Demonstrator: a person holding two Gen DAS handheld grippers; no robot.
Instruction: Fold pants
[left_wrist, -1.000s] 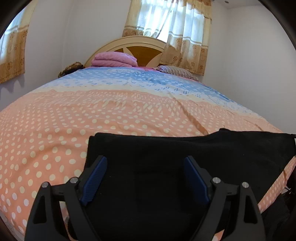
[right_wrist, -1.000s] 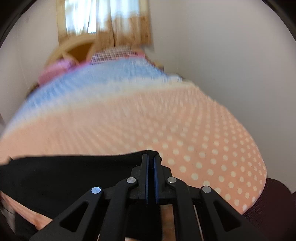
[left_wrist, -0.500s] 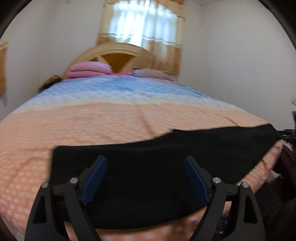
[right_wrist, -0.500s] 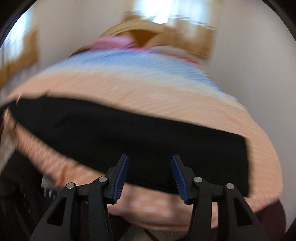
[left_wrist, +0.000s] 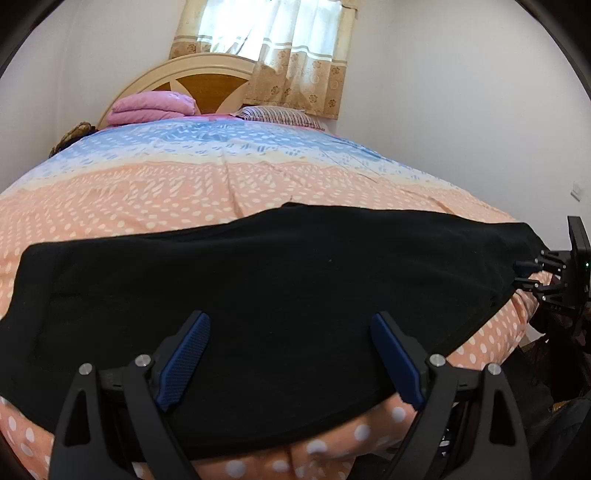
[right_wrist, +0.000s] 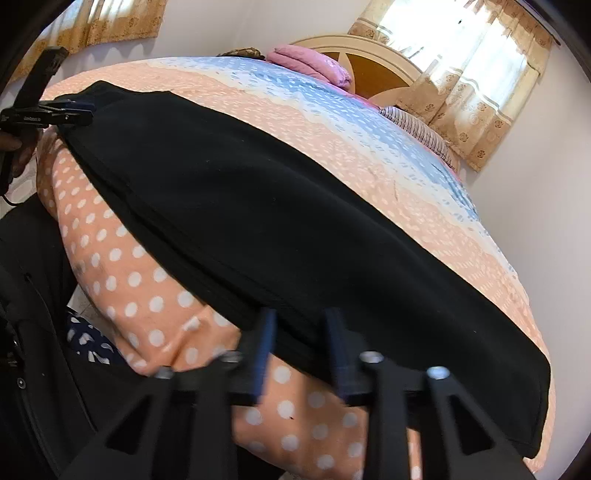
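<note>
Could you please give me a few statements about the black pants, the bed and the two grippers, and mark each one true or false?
1. The black fabric pants lie spread flat across the peach polka-dot bedspread. True.
2. The left gripper is shut on the pants. False: its jaws stand wide apart over the cloth.
3. The folded pink blanket sits at the wooden headboard. True.
4. The right gripper is clamped shut. False: its blue-padded fingers stand apart at the pants' near edge.
5. The pants hang off the bed onto the floor. False: they rest on the bedspread.
</note>
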